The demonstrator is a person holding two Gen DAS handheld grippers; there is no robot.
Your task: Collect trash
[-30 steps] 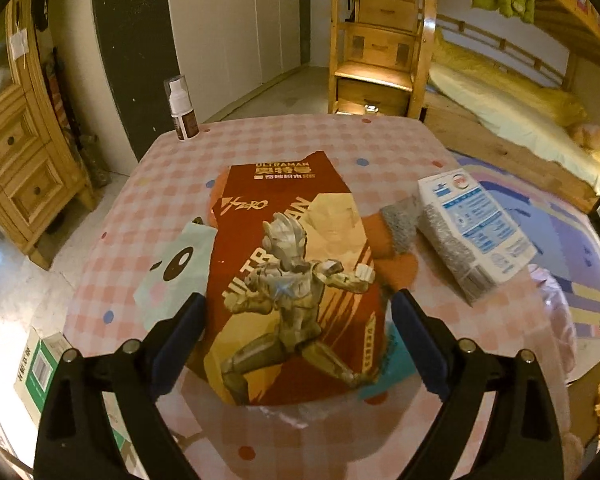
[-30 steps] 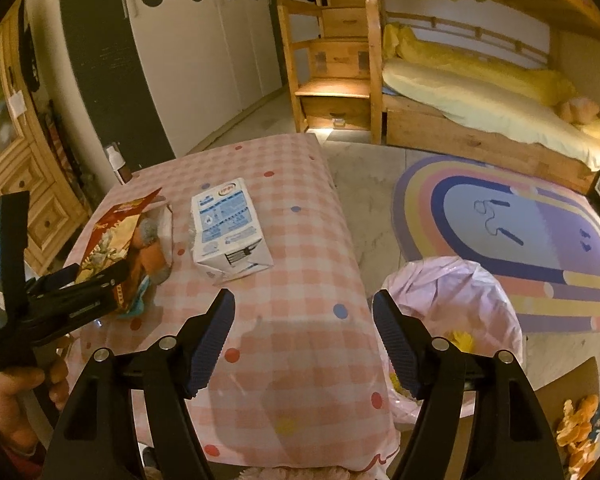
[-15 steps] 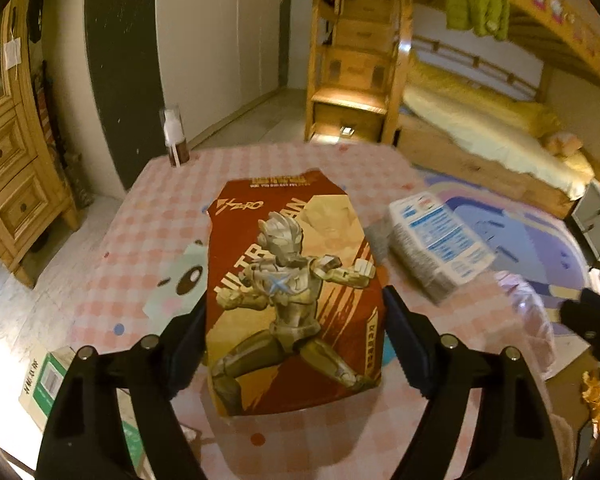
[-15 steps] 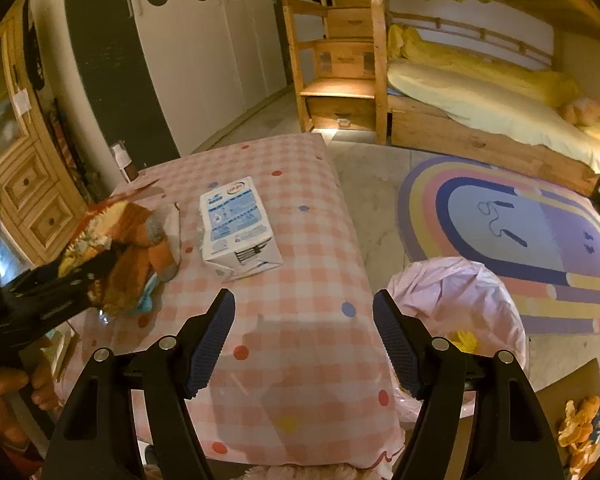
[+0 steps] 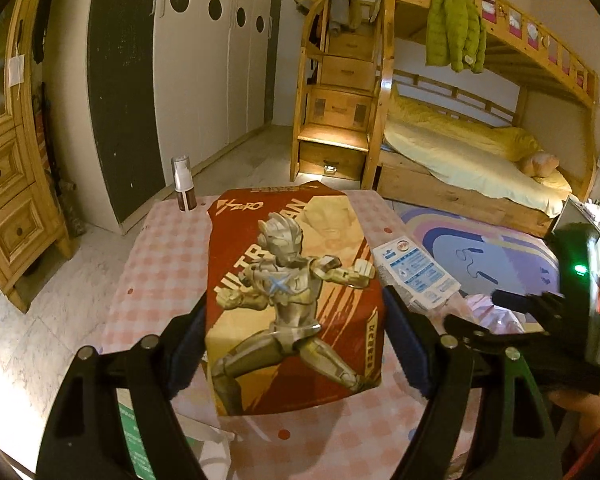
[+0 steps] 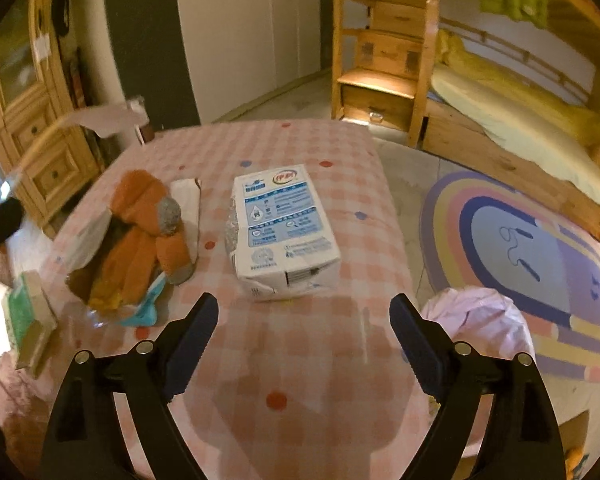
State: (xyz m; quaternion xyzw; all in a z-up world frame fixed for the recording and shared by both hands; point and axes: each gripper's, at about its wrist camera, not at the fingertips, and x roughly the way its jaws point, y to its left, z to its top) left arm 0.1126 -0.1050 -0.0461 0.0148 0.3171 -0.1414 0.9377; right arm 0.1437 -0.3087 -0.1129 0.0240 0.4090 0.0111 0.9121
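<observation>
My left gripper [image 5: 294,344] is shut on a red Ultraman package [image 5: 292,288]; its pads press both side edges and hold it up off the pink checked table [image 5: 160,280]. In the right wrist view the same package shows as a pale blurred sheet [image 6: 100,120] at upper left. A white and blue milk carton [image 6: 284,232] lies on its side at the table's middle, just ahead of my right gripper [image 6: 304,344]. That gripper's jaws are opening with nothing between them. The carton [image 5: 416,276] also peeks out right of the held package.
A heap of orange and grey fabric on wrappers [image 6: 140,240] lies left of the carton. A pink trash bag [image 6: 480,324] stands open by the table's right edge. A spray bottle [image 5: 183,184] stands at the far left corner. A green box [image 6: 28,320] sits low left.
The left gripper closed on the Ultraman package and raised it off the pile. The right gripper swung toward the milk carton, which now looms closer, and its jaws spread wider.
</observation>
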